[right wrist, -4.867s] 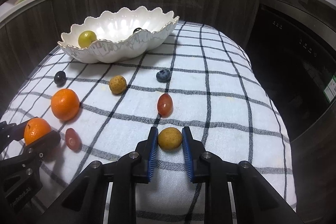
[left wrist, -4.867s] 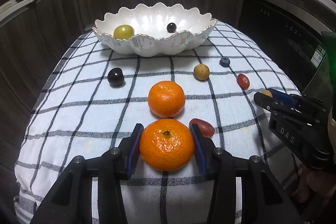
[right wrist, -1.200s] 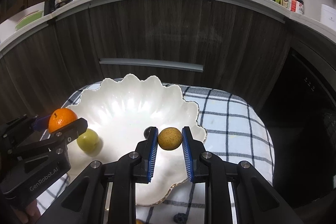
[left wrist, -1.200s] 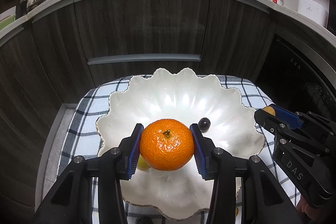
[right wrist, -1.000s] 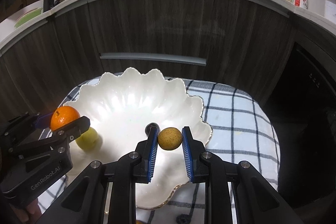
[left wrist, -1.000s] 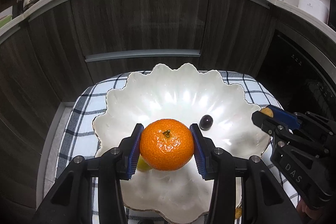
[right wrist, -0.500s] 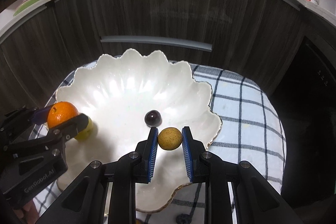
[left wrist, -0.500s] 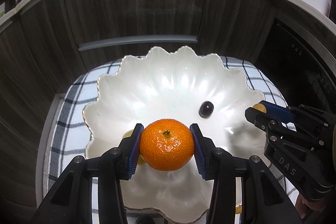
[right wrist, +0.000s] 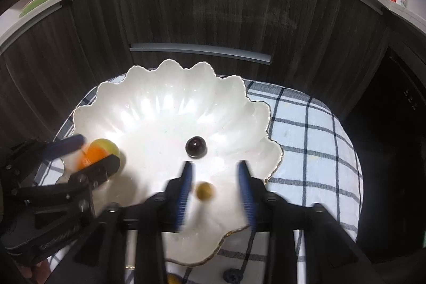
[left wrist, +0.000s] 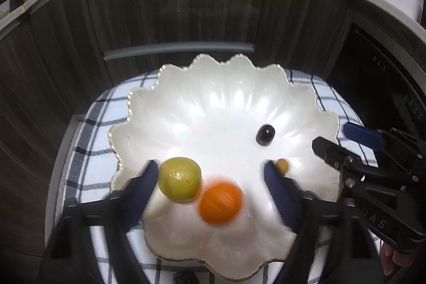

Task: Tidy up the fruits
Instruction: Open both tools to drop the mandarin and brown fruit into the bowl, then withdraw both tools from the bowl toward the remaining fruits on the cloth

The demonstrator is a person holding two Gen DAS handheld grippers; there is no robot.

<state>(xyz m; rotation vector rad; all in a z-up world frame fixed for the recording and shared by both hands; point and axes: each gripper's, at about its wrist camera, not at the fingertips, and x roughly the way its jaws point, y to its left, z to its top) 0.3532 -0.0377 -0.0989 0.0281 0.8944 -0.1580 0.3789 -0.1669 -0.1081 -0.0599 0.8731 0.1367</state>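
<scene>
Both grippers hang over the white scalloped bowl point(left wrist: 213, 103), point(right wrist: 165, 108). My left gripper point(left wrist: 210, 175) is opening; the orange mandarin point(left wrist: 221, 202) falls blurred between its spread pads, touching neither. A yellow-green fruit point(left wrist: 179, 182) lies in the bowl by the left pad, and a dark grape point(left wrist: 265, 134) lies further right. My right gripper point(right wrist: 215, 189) is opening too; the small tan fruit point(right wrist: 204, 191) drops free between its blue pads. In the right wrist view the dark grape point(right wrist: 196, 147) sits just ahead, and the left gripper point(right wrist: 80, 159) shows at the left with the mandarin point(right wrist: 91, 155).
The bowl rests on a white cloth with dark checks point(right wrist: 306, 140). A blueberry point(right wrist: 233, 276) and another small fruit point(right wrist: 171, 278) lie on the cloth below the bowl's near rim. Dark wood cabinet fronts point(left wrist: 173, 12) rise close behind; a dark appliance point(right wrist: 394, 129) stands at right.
Both grippers have opened over the bowl. The mandarin has left the left pads and the tan fruit has left the right pads; both are dropping. Neither hand has shifted much.
</scene>
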